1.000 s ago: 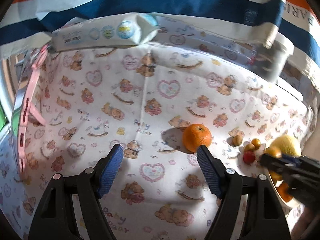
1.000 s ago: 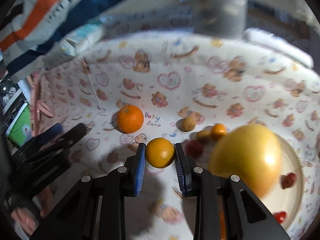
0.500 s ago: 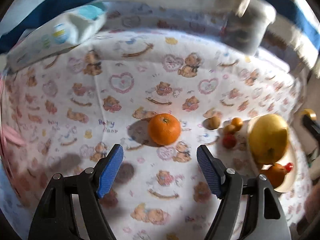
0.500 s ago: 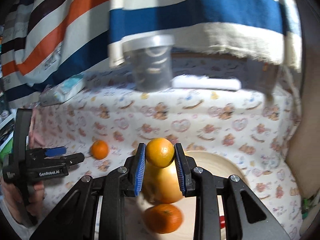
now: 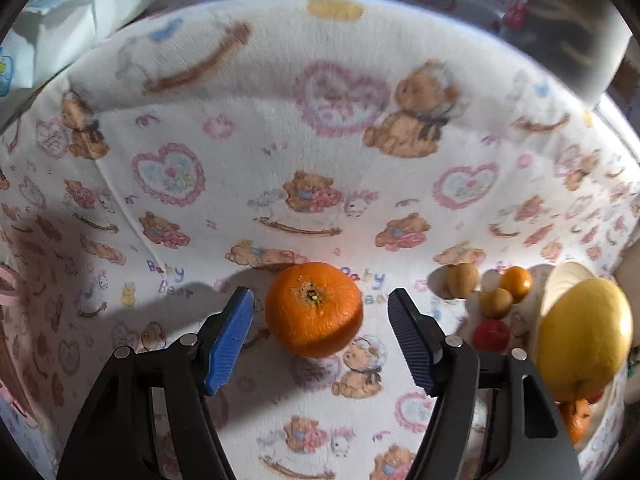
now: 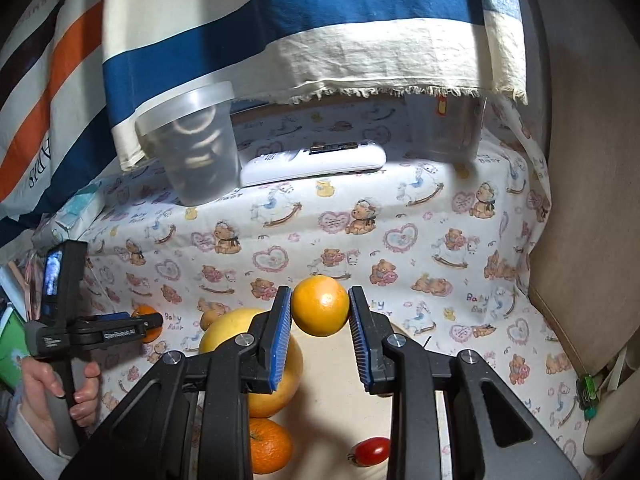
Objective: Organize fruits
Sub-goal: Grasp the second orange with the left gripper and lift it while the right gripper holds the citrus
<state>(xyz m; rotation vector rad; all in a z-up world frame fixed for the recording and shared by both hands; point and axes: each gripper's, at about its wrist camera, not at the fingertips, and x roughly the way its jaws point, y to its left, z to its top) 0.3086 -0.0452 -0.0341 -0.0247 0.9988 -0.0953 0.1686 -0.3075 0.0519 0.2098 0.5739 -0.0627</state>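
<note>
Two grippers at work over a teddy-bear print cloth, one carrying fruit, one closing in on fruit.

The right gripper (image 6: 320,316) is clenched on a smooth, round orange fruit (image 6: 320,306), its ribbed blue pads pressing both sides; below and just behind the fingers lies a pale plate (image 6: 340,384) with a large yellow pomelo (image 6: 244,336), a dimpled mandarin (image 6: 270,450) and a glossy cherry tomato (image 6: 370,451). The left gripper (image 5: 320,316) tilts steeply down, its jaws closing but not yet touching the pebbly tangerine (image 5: 314,309) lying on the soft cloth (image 5: 280,140) between the tips. To its right sit small kumquats (image 5: 516,282). A hand (image 6: 52,384) grips the left tool's handle. Farther off, a translucent plastic tub (image 6: 192,144) stands by a striped cloth (image 6: 280,20).
</note>
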